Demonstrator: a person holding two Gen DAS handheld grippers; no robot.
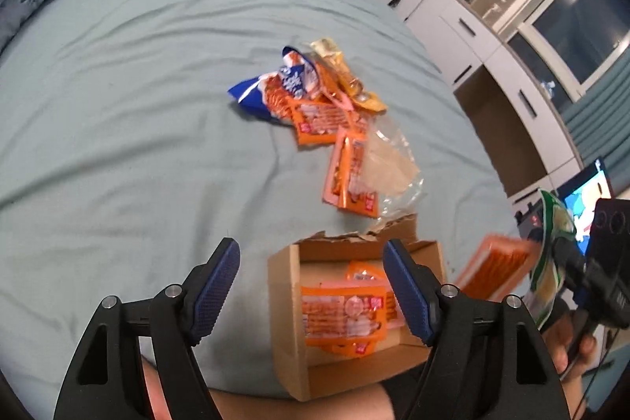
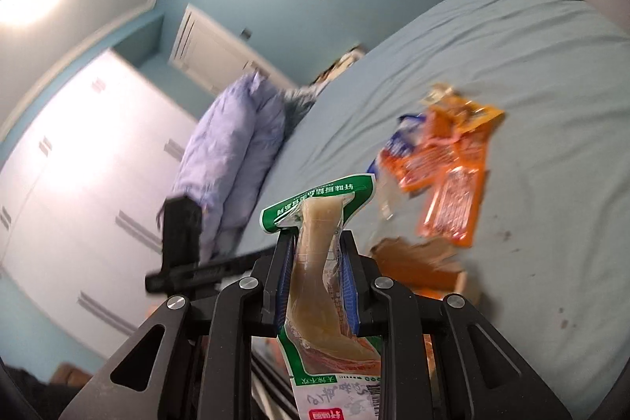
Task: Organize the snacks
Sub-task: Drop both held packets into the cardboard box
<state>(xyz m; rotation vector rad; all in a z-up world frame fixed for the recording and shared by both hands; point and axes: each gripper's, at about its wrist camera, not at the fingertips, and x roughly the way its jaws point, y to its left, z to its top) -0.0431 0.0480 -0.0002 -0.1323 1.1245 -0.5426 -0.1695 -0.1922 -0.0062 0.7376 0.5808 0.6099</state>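
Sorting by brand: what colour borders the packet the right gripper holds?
Green, clearest in the right wrist view.

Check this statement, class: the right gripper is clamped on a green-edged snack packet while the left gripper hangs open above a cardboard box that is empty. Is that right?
One detail is wrong: the cardboard box is not empty. The left wrist view shows orange snack packets lying inside it. The rest stands: the right gripper is clamped on the green-edged snack packet, and the left gripper hangs open above the box.
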